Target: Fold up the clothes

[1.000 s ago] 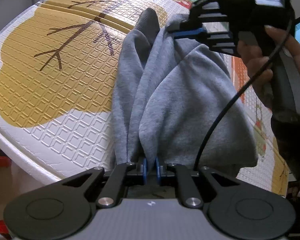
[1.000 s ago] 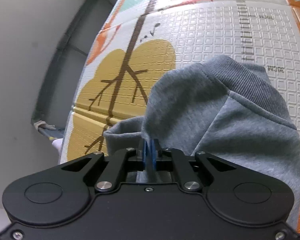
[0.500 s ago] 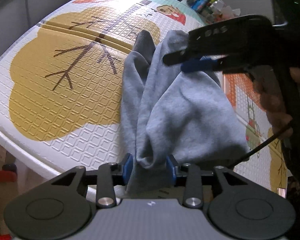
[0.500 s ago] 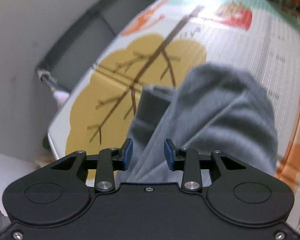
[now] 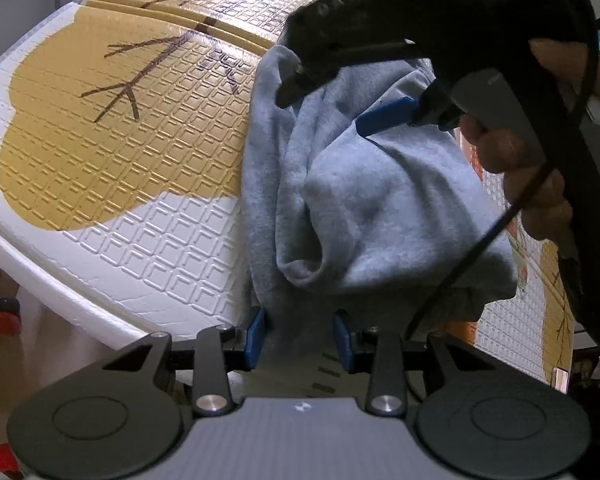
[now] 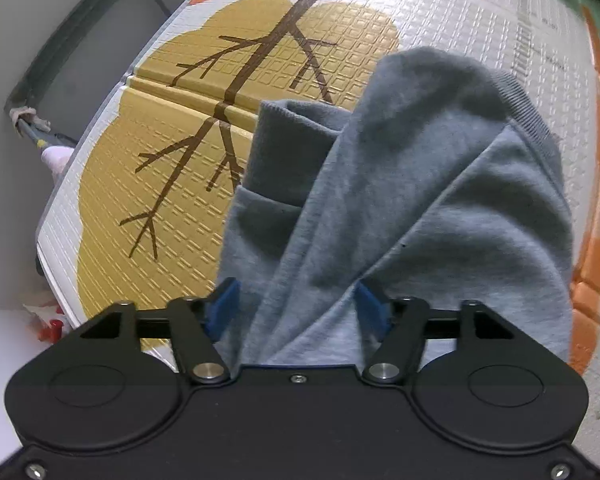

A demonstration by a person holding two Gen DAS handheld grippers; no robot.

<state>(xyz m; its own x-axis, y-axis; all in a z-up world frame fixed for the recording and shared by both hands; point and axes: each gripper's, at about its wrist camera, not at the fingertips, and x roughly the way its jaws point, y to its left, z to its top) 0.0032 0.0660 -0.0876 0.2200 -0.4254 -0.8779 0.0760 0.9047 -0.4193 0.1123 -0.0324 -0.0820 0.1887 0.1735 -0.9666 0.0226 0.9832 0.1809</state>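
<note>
Grey sweatshirt bunched on the play mat

The grey sweatshirt, soft fleece with a ribbed hem, lies in rumpled folds on the embossed mat beside its yellow tree print; the left gripper stands parted, the right gripper has just been opening, cloth loose between each pair of blue pads, unpinched

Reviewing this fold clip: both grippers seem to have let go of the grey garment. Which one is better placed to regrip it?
Probably the left gripper: its open jaws straddle the grey garment's near edge. The right gripper gapes wider over bunched cloth.
</note>
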